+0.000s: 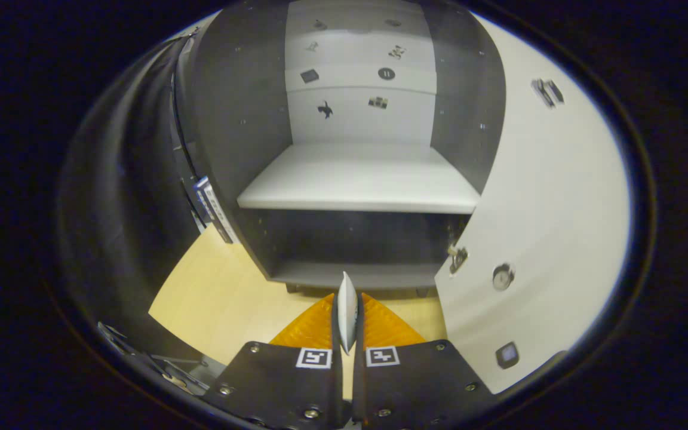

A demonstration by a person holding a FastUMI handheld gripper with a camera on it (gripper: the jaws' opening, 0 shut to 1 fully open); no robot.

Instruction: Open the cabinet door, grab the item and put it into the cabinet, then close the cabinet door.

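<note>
1. Your gripper [347,310] points straight at the open cabinet [356,179], with its two fingers running forward side by side.
2. Your jaws are drawn in narrow and clamp a thin, pale, flat item [347,310] between them; both fingers press on it, one on each face.
3. The item stands on edge, its pointed upper end poking up just past the fingertips [319,322], in line with the cabinet's bottom board.
4. The cabinet stands on a light wooden surface [218,298], just beyond your fingers. Its side walls are dark and its back panel is pale.
5. A pale shelf [359,179] crosses the cabinet about halfway up. The compartment under it is dark and low; the compartment above it is taller and brighter.
6. The back panel above the shelf carries several small dark markers [386,73] in rows.
7. The cabinet door [559,227] is swung wide open to the right of your fingers, its pale inner face turned toward you. A hinge [457,258] sits at its near edge by the cabinet's lower right corner, with a small round fitting [503,276] just beside it.
8. The item is not yet inside: it is held in front of the lower compartment, outside the cabinet's front edge.
</note>
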